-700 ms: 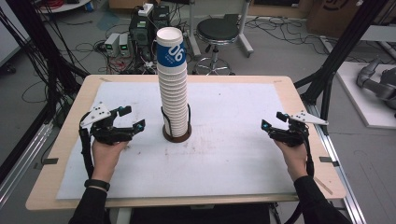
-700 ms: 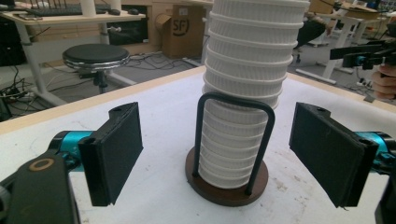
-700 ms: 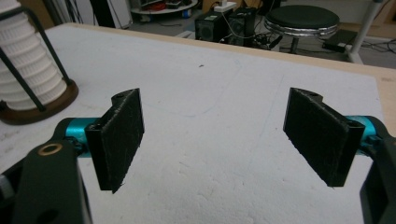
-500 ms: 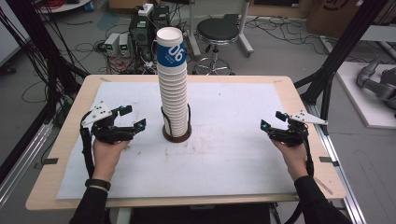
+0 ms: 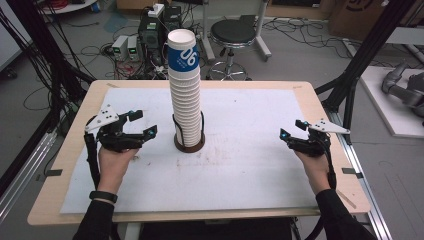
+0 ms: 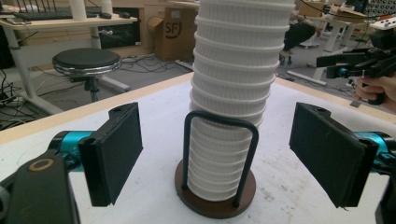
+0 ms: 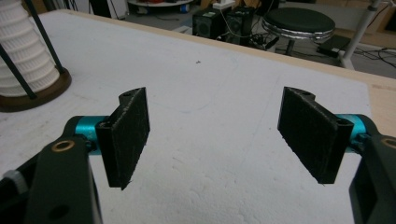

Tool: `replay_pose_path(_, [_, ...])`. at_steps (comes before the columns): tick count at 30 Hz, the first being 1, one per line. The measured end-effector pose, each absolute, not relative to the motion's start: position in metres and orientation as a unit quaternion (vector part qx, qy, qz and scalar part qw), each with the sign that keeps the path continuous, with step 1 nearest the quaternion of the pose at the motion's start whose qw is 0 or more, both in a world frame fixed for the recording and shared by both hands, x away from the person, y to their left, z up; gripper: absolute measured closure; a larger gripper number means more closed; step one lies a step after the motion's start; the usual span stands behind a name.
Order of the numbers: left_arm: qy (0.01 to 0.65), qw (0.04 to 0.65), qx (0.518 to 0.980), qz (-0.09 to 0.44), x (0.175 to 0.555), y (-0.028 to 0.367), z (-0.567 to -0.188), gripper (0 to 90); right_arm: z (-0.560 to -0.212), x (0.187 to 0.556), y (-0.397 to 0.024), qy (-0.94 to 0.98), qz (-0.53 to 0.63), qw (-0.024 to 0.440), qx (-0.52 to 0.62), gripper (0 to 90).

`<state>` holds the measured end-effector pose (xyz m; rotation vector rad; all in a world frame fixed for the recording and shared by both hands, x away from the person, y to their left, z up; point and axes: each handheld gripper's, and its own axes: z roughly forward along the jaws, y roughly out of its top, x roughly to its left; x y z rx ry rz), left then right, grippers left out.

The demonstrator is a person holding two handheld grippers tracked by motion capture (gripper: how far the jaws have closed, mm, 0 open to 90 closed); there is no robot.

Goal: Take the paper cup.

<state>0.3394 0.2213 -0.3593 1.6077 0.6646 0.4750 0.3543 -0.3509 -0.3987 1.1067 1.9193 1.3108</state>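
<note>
Table point(image 5: 250, 200) | both tongs open, empty | left gripper view: holder's wire loop point(image 6: 220, 122)

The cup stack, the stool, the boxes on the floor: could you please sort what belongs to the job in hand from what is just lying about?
Part of the job:
- stack of paper cups, upright in its holder
- round brown holder with wire loops
- left gripper, open, facing the stack
- right gripper, open, over bare mat

Just lying about:
- black stool
- electronics boxes on the floor
- cables
</note>
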Motion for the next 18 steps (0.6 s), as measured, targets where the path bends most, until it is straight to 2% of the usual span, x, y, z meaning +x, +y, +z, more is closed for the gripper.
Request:
replay_pose_path(4, [0.28,0.626,0.7,0.201,0.339,0.22,-0.351,15.5,-0.397,0.353,-0.351,0.708,0.498,0.288,0.41,21.3])
replay_pose_path(18, [0.253,0.635,0.705,0.189,0.346,0.205,-0.325,12.9,-0.396,0.352,-0.352,0.707,0.51,0.279,0.404,19.2])
